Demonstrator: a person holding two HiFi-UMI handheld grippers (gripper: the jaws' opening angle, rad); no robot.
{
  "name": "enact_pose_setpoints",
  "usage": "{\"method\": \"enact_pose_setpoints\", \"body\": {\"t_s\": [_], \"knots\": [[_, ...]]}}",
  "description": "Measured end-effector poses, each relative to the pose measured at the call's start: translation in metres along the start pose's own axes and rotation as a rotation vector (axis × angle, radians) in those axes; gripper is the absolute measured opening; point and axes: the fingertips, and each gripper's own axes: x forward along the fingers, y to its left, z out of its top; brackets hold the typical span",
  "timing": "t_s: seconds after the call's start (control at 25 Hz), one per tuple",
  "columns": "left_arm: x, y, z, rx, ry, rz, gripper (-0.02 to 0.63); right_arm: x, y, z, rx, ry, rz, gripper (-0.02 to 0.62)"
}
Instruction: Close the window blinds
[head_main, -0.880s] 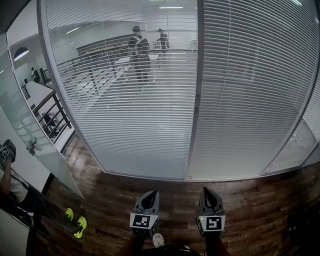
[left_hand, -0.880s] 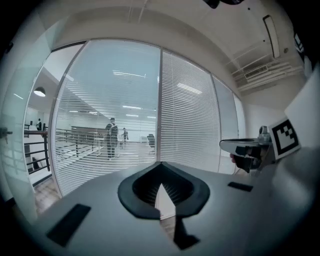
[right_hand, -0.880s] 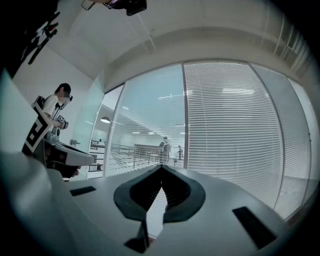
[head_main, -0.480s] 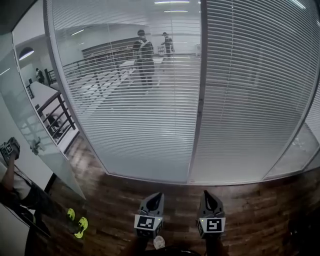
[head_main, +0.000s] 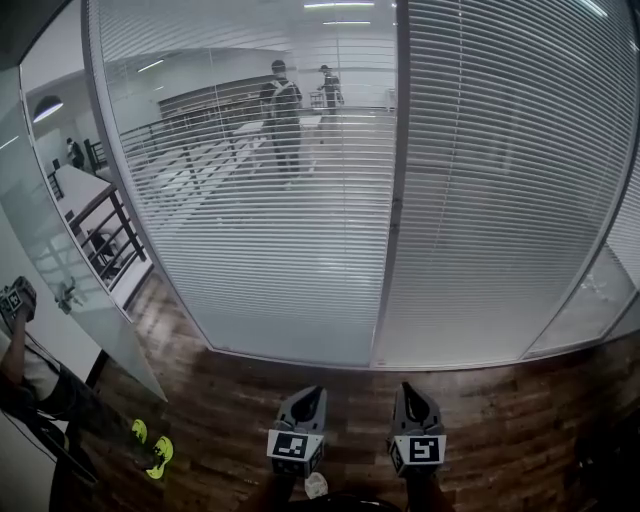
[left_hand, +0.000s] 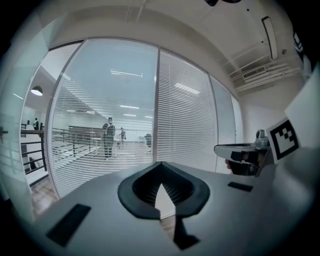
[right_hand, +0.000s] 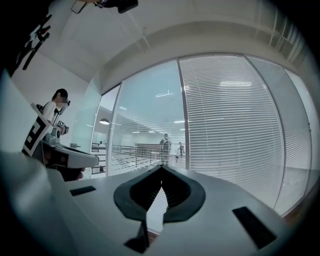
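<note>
Step in hand: looks like the very start, tbh. The window is only being faced and nothing on it is touched yet.
Left-hand blind (head_main: 265, 240): hung behind the glass on the left of the mullion (head_main: 393, 200), slats turned flat, so the hall and two people (head_main: 285, 100) beyond are seen straight through it. This is judged to be the one that needs closing.
Right-hand blind (head_main: 500, 200): slats tilted much further over, hardly anything is seen through it, so it's probably done or near enough.
Left tongs (head_main: 307, 393): clenched tip to tip with nothing gripped, held low over the wooden floor (head_main: 230, 400), well short of the glass.
Right tongs (head_main: 409, 389): same deal, pressed together and empty, carried just beside the left pair.
Next move: a tilt wand, cord or knob has to be found first. None can be made out in any view, so the frame edges and the mullion are worth checking. Then one pair of tongs would need to be released, brought up to it and closed on it.
Containers: none to be seen, so nothing is held in anything.
Watch out: thin slats get bent easily if they're grabbed directly.
</note>
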Motion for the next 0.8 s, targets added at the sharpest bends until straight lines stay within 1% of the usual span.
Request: {"method": "enact_pose_setpoints", "body": {"t_s": [0.2,0.32,0.64,0.8], "knots": [[-0.002,0.007,-0.005,-0.001,-0.004,0.003,0.000,0.003,0.009,0.000,-0.014,0.009,-0.015,0.003],[0.000,0.012,-0.009,-0.005,-0.004,0.004,0.000,0.006,0.008,-0.012,-0.026,0.020,-0.042,0.003],[0.006,0.037,-0.007,-0.012,0.006,0.023,0.000,0.027,0.024,-0.013,-0.013,0.023,-0.017,0.003],[0.014,0.058,-0.010,-0.008,0.000,0.028,0.000,0.044,0.033,-0.012,-0.018,0.035,-0.030,0.003]]}}
